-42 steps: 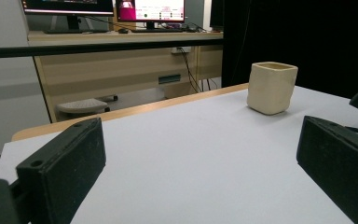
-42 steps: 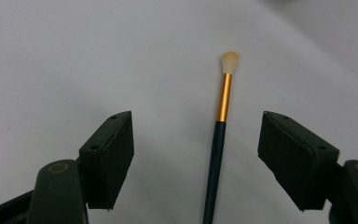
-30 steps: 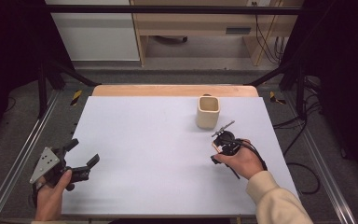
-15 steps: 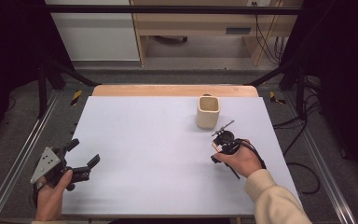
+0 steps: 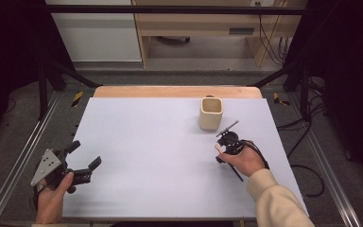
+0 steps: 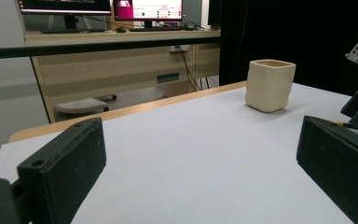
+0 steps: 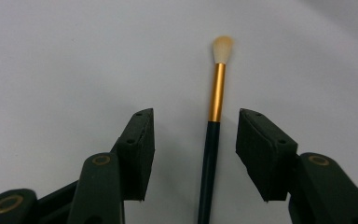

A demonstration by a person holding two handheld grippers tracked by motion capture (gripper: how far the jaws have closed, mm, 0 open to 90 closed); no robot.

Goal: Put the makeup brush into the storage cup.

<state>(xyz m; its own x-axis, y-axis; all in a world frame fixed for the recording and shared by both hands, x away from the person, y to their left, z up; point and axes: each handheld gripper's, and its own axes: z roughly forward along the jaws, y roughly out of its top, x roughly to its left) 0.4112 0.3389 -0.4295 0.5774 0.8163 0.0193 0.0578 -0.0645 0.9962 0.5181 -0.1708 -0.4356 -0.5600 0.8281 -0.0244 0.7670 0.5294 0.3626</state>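
A paintbrush (image 7: 210, 154) with a dark handle, a gold ferrule and pale bristles lies flat on the white table. My right gripper (image 7: 195, 126) stands over it with one jaw on each side of the handle. Its jaws have just been closing, but a gap remains on both sides and the pads do not touch the brush. In the high view the right gripper (image 5: 228, 142) sits just in front of a cream square cup (image 5: 211, 113). My left gripper (image 5: 85, 153) rests open at the table's near left corner, with nothing between its jaws.
The left gripper view looks across the white table top (image 6: 182, 140) to the cup (image 6: 269, 85), which stands upright near the far wooden edge. Metal rails (image 5: 19, 161) run along both sides of the table. A desk with monitors stands behind.
The right hand has shifted very slightly over the brush. The left gripper has kept still.
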